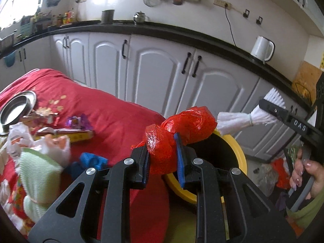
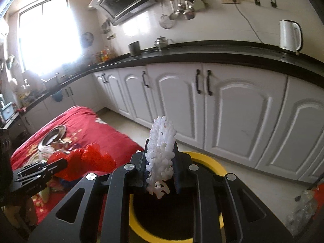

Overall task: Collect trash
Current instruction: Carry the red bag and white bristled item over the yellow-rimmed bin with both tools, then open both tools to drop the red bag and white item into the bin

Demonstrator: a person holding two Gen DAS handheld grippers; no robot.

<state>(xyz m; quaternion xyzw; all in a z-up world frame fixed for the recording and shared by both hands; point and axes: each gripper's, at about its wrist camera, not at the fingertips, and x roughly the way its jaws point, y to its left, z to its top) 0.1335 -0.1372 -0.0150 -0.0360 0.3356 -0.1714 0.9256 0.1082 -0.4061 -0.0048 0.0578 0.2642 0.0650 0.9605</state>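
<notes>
My left gripper (image 1: 162,151) is shut on a crumpled red plastic bag (image 1: 182,129), held over the rim of a yellow bin (image 1: 242,151) with a black inside. My right gripper (image 2: 161,170) is shut on a white bundle of strands (image 2: 162,147), hanging above the same yellow bin (image 2: 214,164). In the left wrist view the right gripper (image 1: 271,109) comes in from the right with the white bundle (image 1: 235,120) beside the red bag. In the right wrist view the left gripper (image 2: 60,164) and red bag (image 2: 91,160) show at the left.
A table under a red cloth (image 1: 113,113) bears a steel bowl (image 1: 16,107), wrappers (image 1: 60,133), a green cloth (image 1: 38,172) and a blue item (image 1: 93,160). White cabinets (image 1: 158,75) and a black counter (image 2: 202,57) run behind. More bags (image 1: 271,174) lie on the floor. A hand (image 1: 309,176) grips the right handle.
</notes>
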